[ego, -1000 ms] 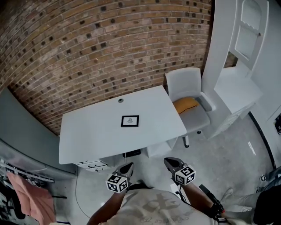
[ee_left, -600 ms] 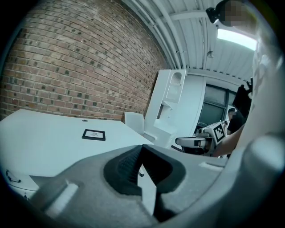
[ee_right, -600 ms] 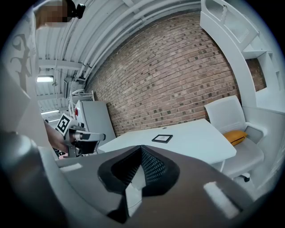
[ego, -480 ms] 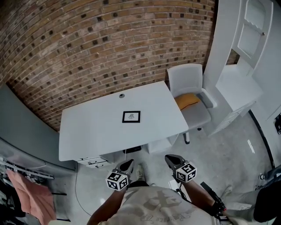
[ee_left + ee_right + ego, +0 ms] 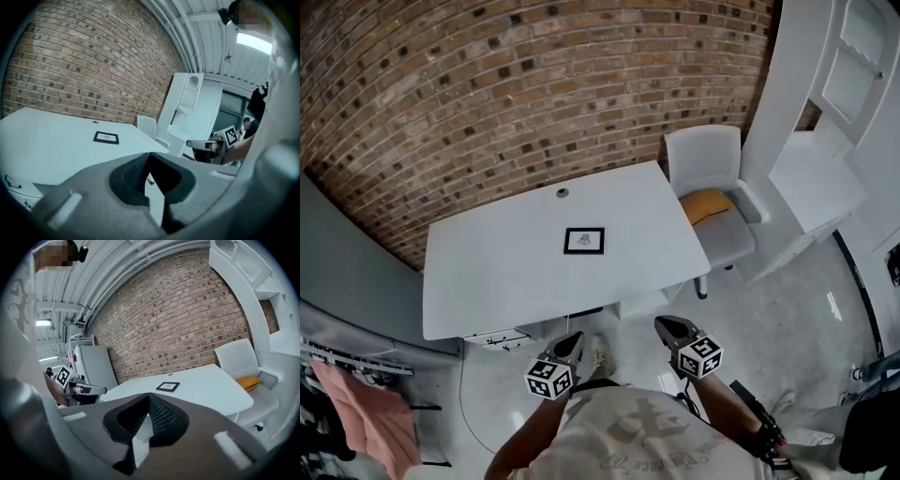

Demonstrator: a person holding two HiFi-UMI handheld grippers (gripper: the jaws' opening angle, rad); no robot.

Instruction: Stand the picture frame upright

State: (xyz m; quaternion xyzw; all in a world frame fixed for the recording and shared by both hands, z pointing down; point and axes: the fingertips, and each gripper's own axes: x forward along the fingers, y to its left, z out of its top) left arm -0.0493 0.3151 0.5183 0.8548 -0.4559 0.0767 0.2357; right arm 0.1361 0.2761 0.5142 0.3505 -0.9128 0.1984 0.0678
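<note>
A small black picture frame (image 5: 584, 241) lies flat near the middle of the white table (image 5: 487, 281); it also shows in the left gripper view (image 5: 106, 137) and the right gripper view (image 5: 168, 386). My left gripper (image 5: 572, 339) hangs shut and empty in front of the table's near edge, well short of the frame. My right gripper (image 5: 664, 326) is level with it to the right, also shut with nothing between its jaws. Each gripper sees the other: the right one (image 5: 192, 143) in the left gripper view, the left one (image 5: 101, 390) in the right gripper view.
A white chair (image 5: 712, 202) with an orange cushion (image 5: 710, 205) stands at the table's right end. A brick wall (image 5: 534, 84) runs behind the table. White cabinets (image 5: 825, 141) stand to the right. A pink cloth (image 5: 366, 412) hangs at lower left. Drawers (image 5: 502, 337) sit under the table.
The table and frame have slid slightly up and right in the head view as I step closer. Both grippers stay shut and keep their places before my body.
</note>
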